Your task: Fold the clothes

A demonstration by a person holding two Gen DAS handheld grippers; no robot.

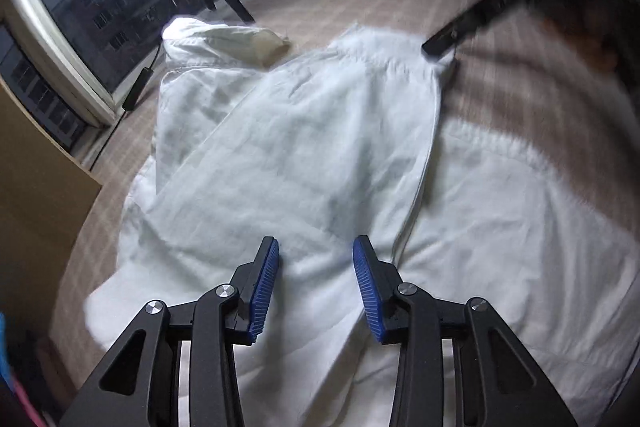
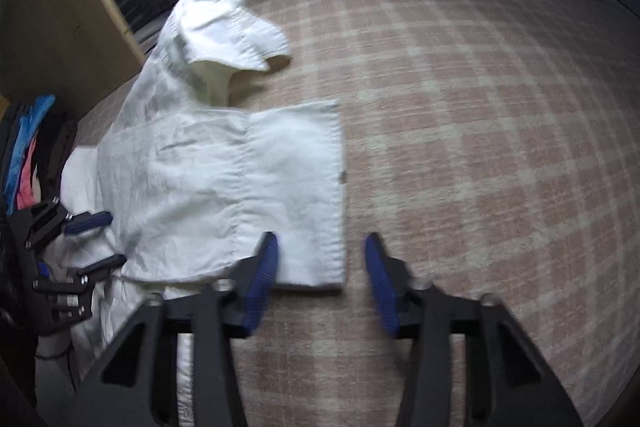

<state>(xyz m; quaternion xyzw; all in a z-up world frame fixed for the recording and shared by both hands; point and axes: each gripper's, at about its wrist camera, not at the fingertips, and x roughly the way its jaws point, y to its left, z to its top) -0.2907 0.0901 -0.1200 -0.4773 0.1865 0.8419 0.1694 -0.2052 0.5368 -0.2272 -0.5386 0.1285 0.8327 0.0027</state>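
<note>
Both hand-held grippers, left (image 1: 316, 283) and right (image 2: 320, 279), hang spread and empty; the half-folded white shirt (image 2: 224, 187) could slump open unheld.

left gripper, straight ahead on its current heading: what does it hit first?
Most likely the white shirt. The left gripper points down at it with open jaws and nothing between them; only cloth lies ahead. How far off the fabric is cannot be told from the blurred fisheye view.
</note>
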